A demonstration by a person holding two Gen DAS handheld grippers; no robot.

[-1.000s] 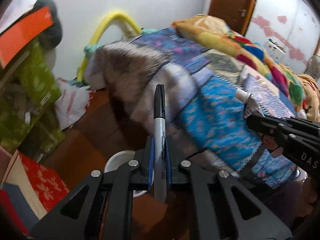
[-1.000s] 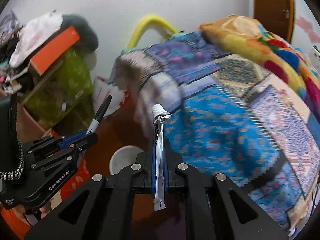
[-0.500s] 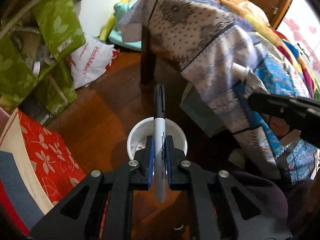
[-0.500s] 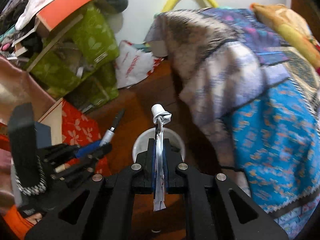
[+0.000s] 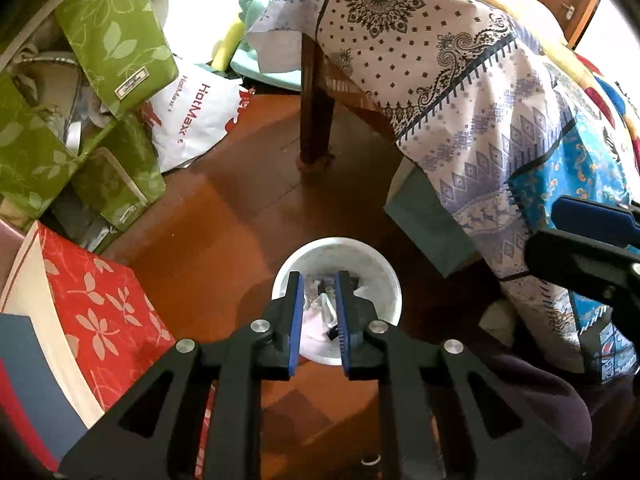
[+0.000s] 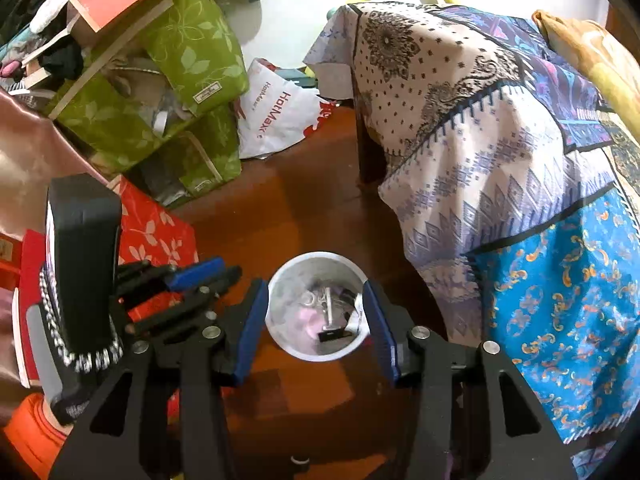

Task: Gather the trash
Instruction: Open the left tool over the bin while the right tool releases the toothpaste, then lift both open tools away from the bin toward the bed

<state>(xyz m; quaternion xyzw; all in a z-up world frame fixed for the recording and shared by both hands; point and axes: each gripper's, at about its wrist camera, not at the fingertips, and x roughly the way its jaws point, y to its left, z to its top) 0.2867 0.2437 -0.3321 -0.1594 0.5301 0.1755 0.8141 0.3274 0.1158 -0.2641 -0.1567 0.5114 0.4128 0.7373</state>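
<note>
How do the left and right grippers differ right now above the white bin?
The right gripper is spread wide, its blue pads flanking the white bin's rim; the left gripper has a narrower gap that frames only the bin's middle. In the right wrist view the left gripper sits beside the bin. Both are open and empty, above the trash-filled bin.

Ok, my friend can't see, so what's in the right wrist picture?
The right gripper hangs open above a white bin of trash on the wooden floor. The left gripper is beside it, and a patterned bedspread hangs nearby.
</note>
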